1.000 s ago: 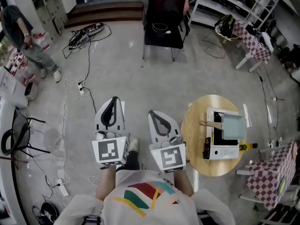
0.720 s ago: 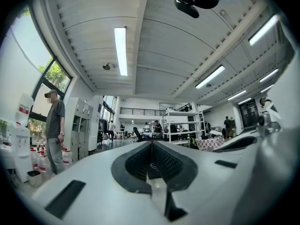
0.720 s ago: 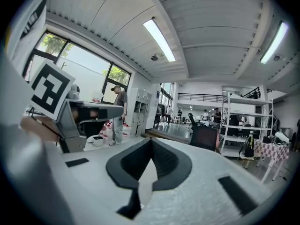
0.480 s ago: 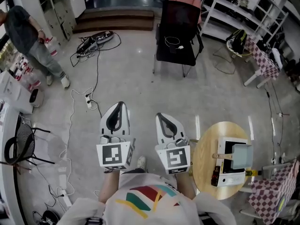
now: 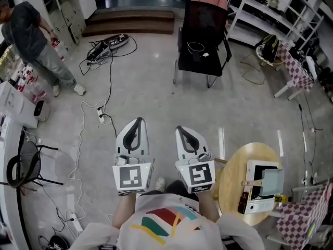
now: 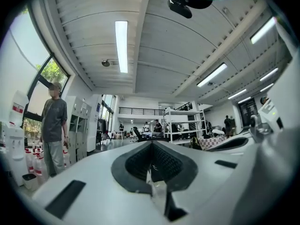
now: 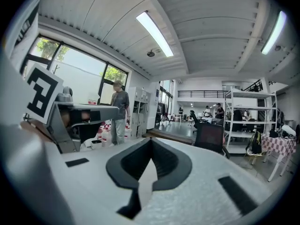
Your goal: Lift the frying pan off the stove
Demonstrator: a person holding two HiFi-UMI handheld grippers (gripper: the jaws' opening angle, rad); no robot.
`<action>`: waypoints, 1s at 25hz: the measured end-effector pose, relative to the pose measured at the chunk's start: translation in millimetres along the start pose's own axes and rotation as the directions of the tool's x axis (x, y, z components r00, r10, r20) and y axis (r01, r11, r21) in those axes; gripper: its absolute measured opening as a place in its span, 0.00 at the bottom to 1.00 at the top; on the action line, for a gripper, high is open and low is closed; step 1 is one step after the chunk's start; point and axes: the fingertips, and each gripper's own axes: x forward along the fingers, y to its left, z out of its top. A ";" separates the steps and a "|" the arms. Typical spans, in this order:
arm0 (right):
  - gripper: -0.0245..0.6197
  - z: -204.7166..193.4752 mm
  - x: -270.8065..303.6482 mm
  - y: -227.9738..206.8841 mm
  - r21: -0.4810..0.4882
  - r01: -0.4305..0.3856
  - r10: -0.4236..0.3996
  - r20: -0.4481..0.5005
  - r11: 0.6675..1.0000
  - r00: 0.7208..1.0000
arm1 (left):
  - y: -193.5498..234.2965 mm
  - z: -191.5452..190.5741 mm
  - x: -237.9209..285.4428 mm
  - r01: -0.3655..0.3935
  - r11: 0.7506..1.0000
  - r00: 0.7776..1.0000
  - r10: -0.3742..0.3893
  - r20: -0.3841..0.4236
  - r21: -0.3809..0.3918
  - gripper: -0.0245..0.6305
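Observation:
The frying pan (image 5: 272,181), a square grey pan with a wooden handle, sits on a white stove (image 5: 257,206) on a round wooden table (image 5: 229,176) at the lower right of the head view. My left gripper (image 5: 137,120) (image 6: 151,143) and right gripper (image 5: 180,128) (image 7: 151,139) are held side by side over the floor, left of the table and apart from it. Both point level into the room. Their jaws meet at the tips with nothing between them. Neither gripper view shows the pan or stove.
A black office chair (image 5: 203,35) stands ahead. Cables and a power strip (image 5: 101,116) trail over the floor at left. A person (image 5: 36,40) stands at the upper left by white cabinets. A checkered table (image 5: 299,220) is beyond the round one, and shelving lines the upper right.
The head view has shifted: the round table with stove and pan has slid toward the lower right edge. Both grippers stay shut, side by side, and have travelled along with the person.

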 end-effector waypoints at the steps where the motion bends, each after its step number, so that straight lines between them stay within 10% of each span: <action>1: 0.03 0.8 2.9 1.9 0.000 -0.015 0.015 0.002 1.000 1.000 | 1.6 1.4 0.9 -0.003 1.000 1.000 0.003 0.004 -0.011 0.05; 15: 0.03 -0.4 14.2 -1.5 0.026 -0.101 0.100 0.022 0.995 0.995 | 6.4 -11.5 13.2 -0.044 0.999 0.999 0.044 0.002 0.000 0.05; 25: 0.03 0.5 -31.7 -62.2 0.084 0.052 -0.056 0.042 0.995 0.998 | -68.2 4.1 39.6 0.101 0.995 0.995 -0.101 -0.016 0.003 0.05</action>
